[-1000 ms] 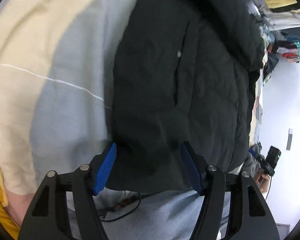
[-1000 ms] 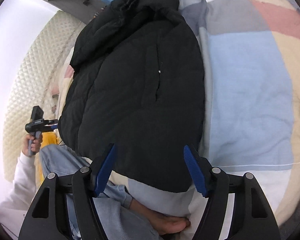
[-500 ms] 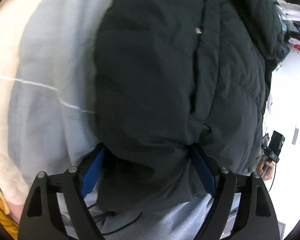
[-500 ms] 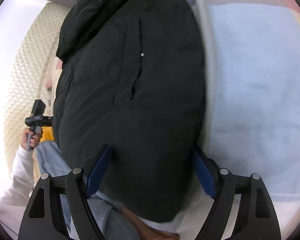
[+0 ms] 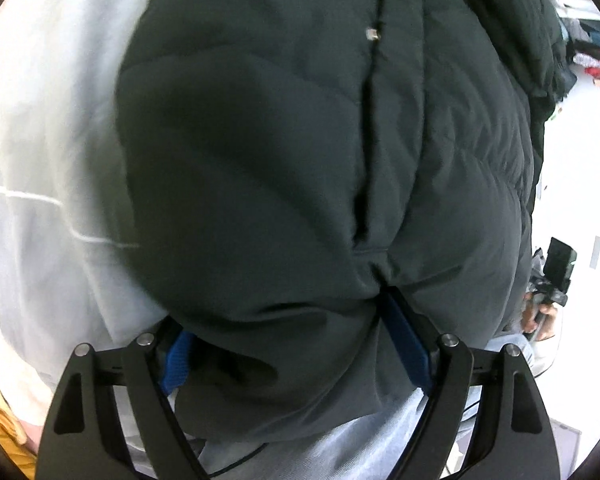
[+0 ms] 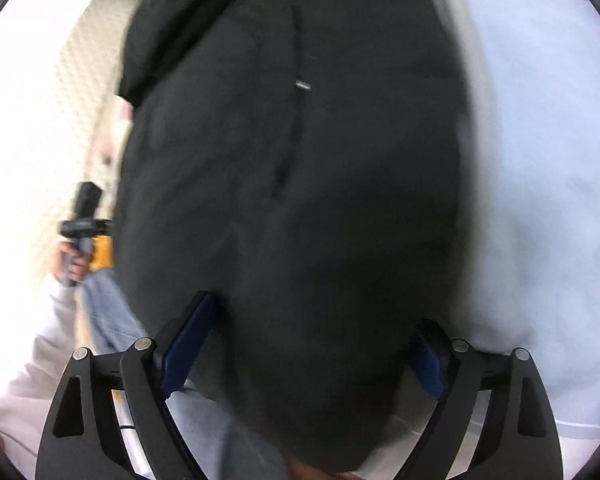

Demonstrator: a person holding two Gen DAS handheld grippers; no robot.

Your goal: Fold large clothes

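1. Both grippers had pushed in hard on the jacket [image 5: 300, 160] since a second ago; the hem that sat ahead of the fingers now filled the gap in each view.
2. The left gripper [image 5: 296, 340] stood wide, its jaws straddling a fat bulge of hem. The right pad [image 5: 404, 344] dug into a crease, so it touched cloth, but the jaws had not closed on it.
3. The right gripper [image 6: 300, 344] was also wide, the hem bulging between its blue pads [image 6: 184, 344]. That view was blurred, so it was moving fast.
4. The jacket lay flat on the bed [image 5: 52, 160], zipper up, the collar at the far end, the hem nearest the person.
5. My read: this was the reach for the hem, ready for a pinch at two points and a fold up toward the collar.
6. The puffy fabric may slip, so a deep bite looked wise.
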